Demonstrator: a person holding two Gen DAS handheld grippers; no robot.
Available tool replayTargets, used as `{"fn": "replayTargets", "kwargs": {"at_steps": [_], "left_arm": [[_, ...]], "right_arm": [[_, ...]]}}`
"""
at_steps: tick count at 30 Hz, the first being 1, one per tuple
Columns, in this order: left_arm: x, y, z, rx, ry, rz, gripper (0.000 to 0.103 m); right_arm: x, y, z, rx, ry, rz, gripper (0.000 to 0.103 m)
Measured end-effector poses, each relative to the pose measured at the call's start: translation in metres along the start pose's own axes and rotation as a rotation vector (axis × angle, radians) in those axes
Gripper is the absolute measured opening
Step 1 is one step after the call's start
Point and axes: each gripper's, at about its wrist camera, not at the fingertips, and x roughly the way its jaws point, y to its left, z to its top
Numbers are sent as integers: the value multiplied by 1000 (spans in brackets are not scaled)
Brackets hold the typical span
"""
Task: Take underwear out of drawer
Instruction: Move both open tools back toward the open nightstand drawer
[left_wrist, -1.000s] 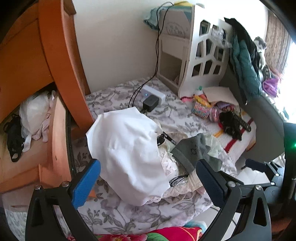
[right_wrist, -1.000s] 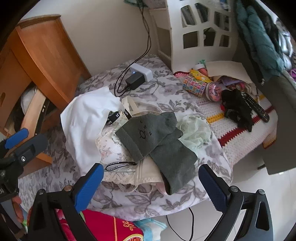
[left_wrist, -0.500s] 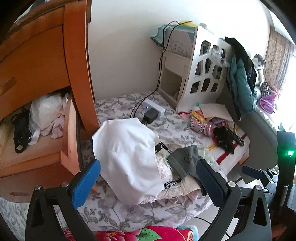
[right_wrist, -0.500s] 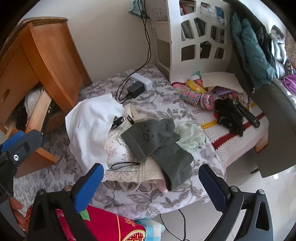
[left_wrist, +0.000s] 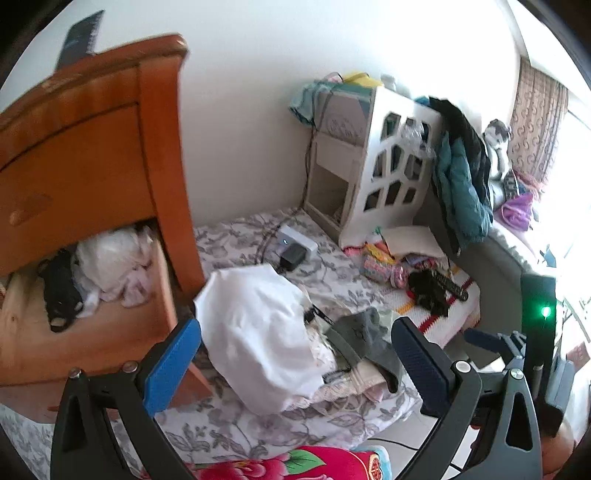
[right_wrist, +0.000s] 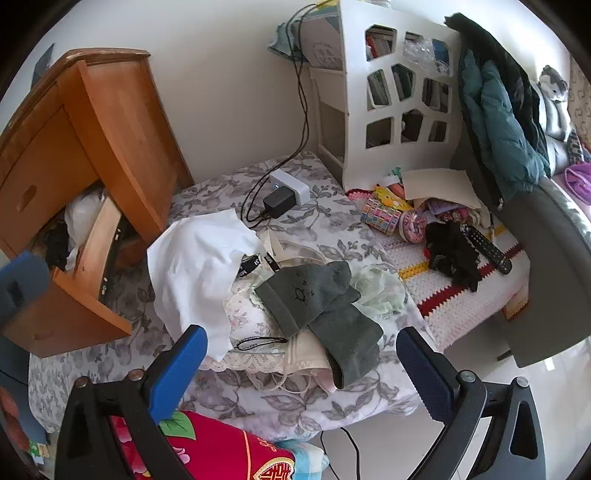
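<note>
A wooden nightstand's lower drawer stands pulled out at the left, holding white garments and a black one. On the floral bed cover lies a heap of underwear: a white piece, grey briefs, a pale green one and lace-trimmed items. My left gripper hangs open above the near side of the heap, holding nothing. My right gripper is open too, over the heap's front edge, and it shows at the right of the left wrist view.
A white cut-out cabinet stands against the wall with a jacket draped beside it. A power strip with charger, toys, a remote and a black garment lie on the bed. A red quilt is in front.
Both grippers have pulled back and up from the heap, so more of the room shows. The left view has swung left toward the drawer. Both stay open and hold nothing.
</note>
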Motion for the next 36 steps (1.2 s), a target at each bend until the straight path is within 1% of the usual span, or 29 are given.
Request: {"fn": "replayTargets", "kwargs": {"at_steps": [3,5,8,11,14,18,21,25,31,36], "left_arm": [[-11,21,3,-34,-41,32,103],[-17,43,2,-73,-55,67,103],[-25,80,1,-152,-72,93,103],[-33,115,-3,-220,-91,105,103],[-46,155,-9,-290,-113,158,103],[-61,197,-14,-378,-144,199,103],[-70,220,-19,-420,-156,228,103],[-75,244,-29,-461,-159,238,103],[-81,274,-43,-499,-164,248,103],[-83,300,-46,-518,-170,266,103]], "right_arm": [[-3,8,-1,-29,-19,8,103],[-2,12,-3,-32,-19,29,103],[2,18,-6,-38,-13,52,103],[1,28,-5,-49,-21,40,103],[-5,35,-2,-37,-39,70,103],[-7,52,6,-70,-43,52,103],[-10,69,11,-91,-50,56,103],[-11,94,15,-124,-52,73,103],[-10,131,26,-175,-55,78,103],[-11,166,38,-236,-62,82,103]]}}
